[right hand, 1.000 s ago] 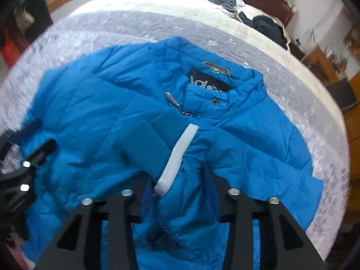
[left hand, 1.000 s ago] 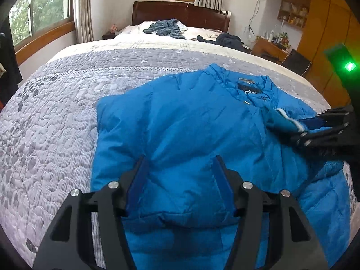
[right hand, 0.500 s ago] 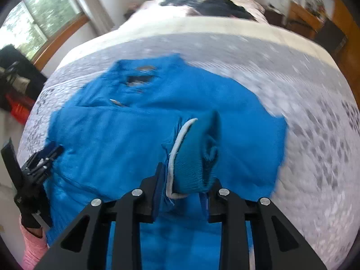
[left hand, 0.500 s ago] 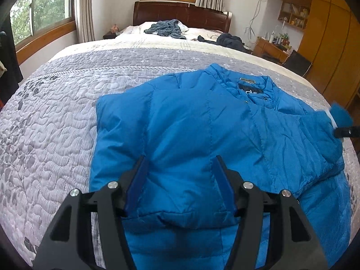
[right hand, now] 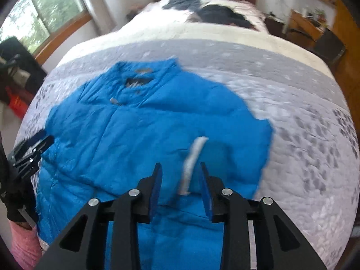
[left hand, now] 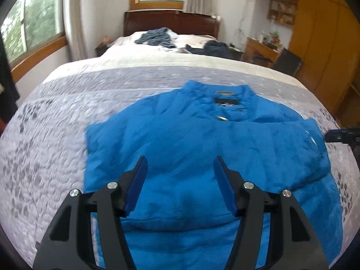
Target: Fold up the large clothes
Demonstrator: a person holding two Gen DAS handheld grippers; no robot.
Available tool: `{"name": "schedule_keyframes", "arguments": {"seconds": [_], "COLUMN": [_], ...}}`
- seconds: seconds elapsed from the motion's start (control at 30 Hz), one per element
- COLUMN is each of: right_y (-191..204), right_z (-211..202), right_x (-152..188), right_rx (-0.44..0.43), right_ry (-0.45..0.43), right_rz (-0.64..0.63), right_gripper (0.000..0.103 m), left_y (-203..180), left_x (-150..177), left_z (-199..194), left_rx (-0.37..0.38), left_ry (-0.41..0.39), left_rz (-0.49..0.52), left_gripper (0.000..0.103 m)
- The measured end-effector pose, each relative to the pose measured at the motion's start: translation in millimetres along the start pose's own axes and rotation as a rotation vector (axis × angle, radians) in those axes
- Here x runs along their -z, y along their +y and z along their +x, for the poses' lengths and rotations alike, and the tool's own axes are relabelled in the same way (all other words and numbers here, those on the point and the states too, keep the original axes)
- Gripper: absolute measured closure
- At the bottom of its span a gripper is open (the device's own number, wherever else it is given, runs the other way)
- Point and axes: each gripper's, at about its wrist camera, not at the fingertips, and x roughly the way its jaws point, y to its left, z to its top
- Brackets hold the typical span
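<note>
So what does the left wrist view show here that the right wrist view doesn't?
Only the left wrist view shows the left gripper from behind, jaws wide open and holding nothing, and the jacket's left folded edge lying flat on the bedspread.

Only the right wrist view shows the right gripper open around the white-trimmed cuff without clamping it, and a pink sleeve at the lower left.

Both show the blue puffer jacket lying collar-away on the grey patterned bedspread, and dark clothes near the headboard.
</note>
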Motion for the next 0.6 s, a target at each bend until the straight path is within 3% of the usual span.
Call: {"name": "schedule_keyframes", "arguments": {"seconds": [0.17,0.23,0.6], "right_y": [-10.2,-22.2,-22.1], "right_z": [29.1,34.5,42.0], "right_x": [6.9,13.1,31.2], "right_rx": [0.045,0.026,0.011], "right_ry": [0.044,0.054,-0.012], "right_rz": [0.029,0.053,0.066], "right_gripper": [0.069,0.062,0.056], "left_y": [-0.3,8.2,11.1], "left_x": [7.5,15.3,24.2], "left_z": [24.3,33.2,25.2], "left_rx": [-0.035,-0.036,-0.054], "left_ry": [0.061,0.081,0.043], "left_rz": [0.018,-0.008,-0.053], "left_gripper": [0.042,0.042,0.042]}}
